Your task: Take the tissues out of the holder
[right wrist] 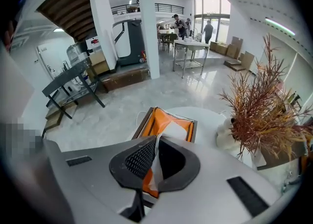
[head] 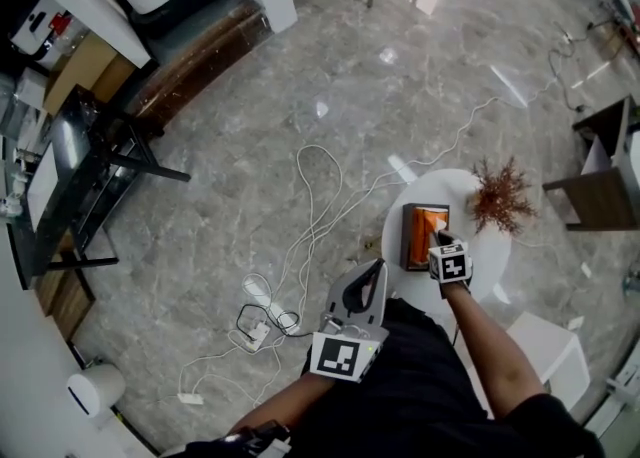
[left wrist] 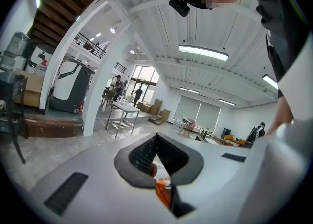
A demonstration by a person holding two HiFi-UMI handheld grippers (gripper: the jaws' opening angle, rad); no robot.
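Bright, even interior light. The glossy floor (head: 400,56) carries white glare patches; ceiling strip lights (left wrist: 203,52) and a tall window (right wrist: 208,5) burn out to white. All three views bend strongly toward the edges, and both gripper views darken to black at the corners. The near shells of the left hand-held gripper (left wrist: 155,137) and right hand-held gripper (right wrist: 156,140) are soft and out of focus

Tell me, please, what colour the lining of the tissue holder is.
Bright orange; the tissue holder shows it best in the right gripper view.
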